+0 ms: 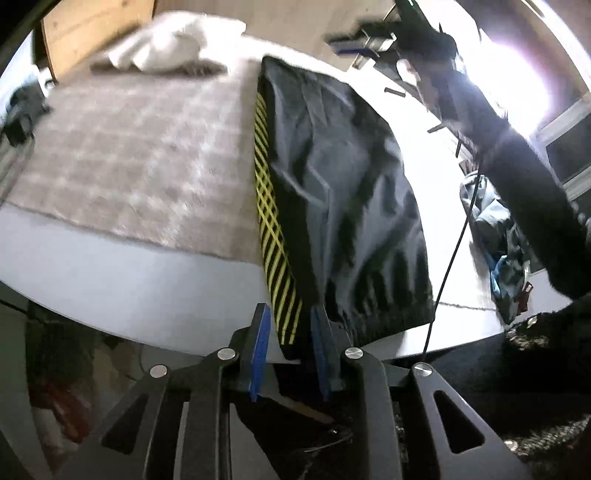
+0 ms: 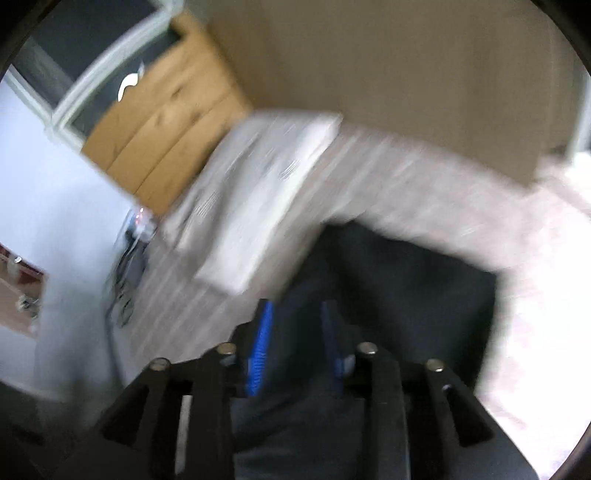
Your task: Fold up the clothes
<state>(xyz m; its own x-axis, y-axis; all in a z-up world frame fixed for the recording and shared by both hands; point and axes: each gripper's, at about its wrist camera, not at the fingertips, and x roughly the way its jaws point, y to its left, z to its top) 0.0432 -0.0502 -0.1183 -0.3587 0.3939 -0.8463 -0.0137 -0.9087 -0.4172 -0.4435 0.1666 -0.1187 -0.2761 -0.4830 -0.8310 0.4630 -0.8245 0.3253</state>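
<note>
A dark navy garment with a black panel of yellow criss-cross stripes hangs stretched over the bed. My left gripper is shut on its near striped edge, the cloth running between the blue pads. The far end rises to my right gripper at the top of the left wrist view. In the blurred right wrist view my right gripper is shut on dark navy cloth that fills the gap between its blue pads.
A bed with a beige checked blanket and white mattress edge lies below. A white pillow sits at the head by a wooden headboard. A pile of blue clothes lies at the right. The person's dark sleeve crosses the right.
</note>
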